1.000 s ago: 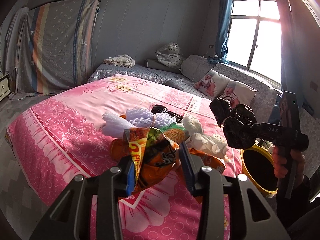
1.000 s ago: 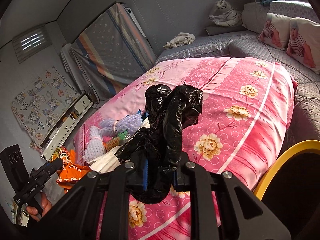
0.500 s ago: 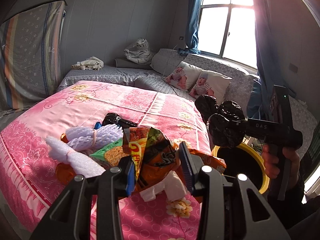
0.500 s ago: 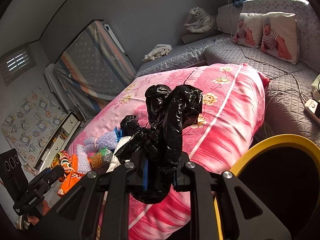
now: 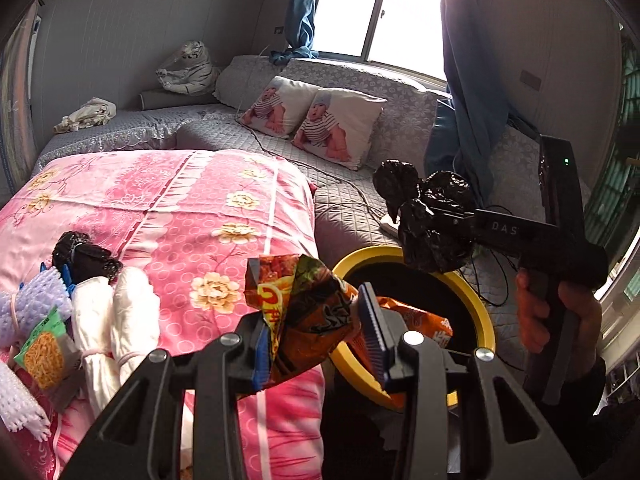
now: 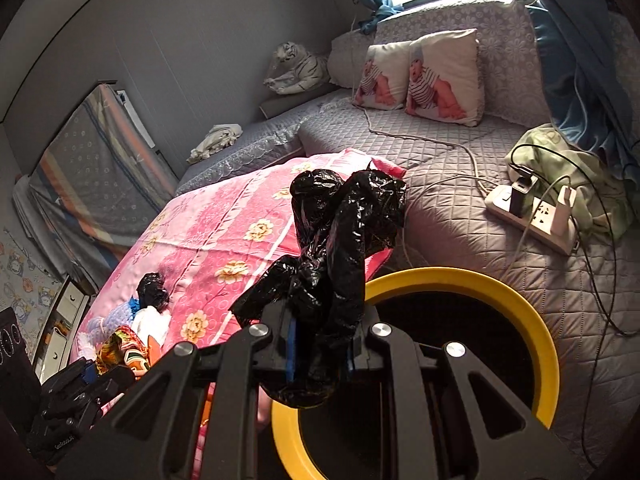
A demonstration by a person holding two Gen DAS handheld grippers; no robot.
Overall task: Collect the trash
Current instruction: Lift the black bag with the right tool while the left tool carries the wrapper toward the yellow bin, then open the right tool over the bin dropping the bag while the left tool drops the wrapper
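Observation:
My left gripper (image 5: 316, 336) is shut on an orange snack wrapper (image 5: 308, 312) and holds it at the bed's edge, beside the yellow-rimmed bin (image 5: 482, 322). My right gripper (image 6: 320, 348) is shut on a crumpled black plastic bag (image 6: 340, 240), held just above the bin's near rim (image 6: 532, 312). In the left wrist view the right gripper (image 5: 430, 222) with the black bag (image 5: 432, 216) hangs over the bin. More trash lies on the pink bedspread (image 5: 192, 208): white foam nets (image 5: 116, 320), a purple foam net (image 5: 32, 300), a green noodle packet (image 5: 42, 350), another black bag (image 5: 82, 254).
A grey quilted sofa (image 6: 460, 208) runs behind the bin, with two baby-print pillows (image 6: 420, 76), a power strip with plugged cables (image 6: 532, 212) and a green cloth (image 6: 580, 176). Blue curtains (image 5: 468, 80) hang by the window. A plush tiger (image 5: 188, 68) sits at the back.
Both grippers have swung right, away from the trash pile toward the bin. The black bag now hangs over the bin rim; the wrapper has reached the bed's edge.

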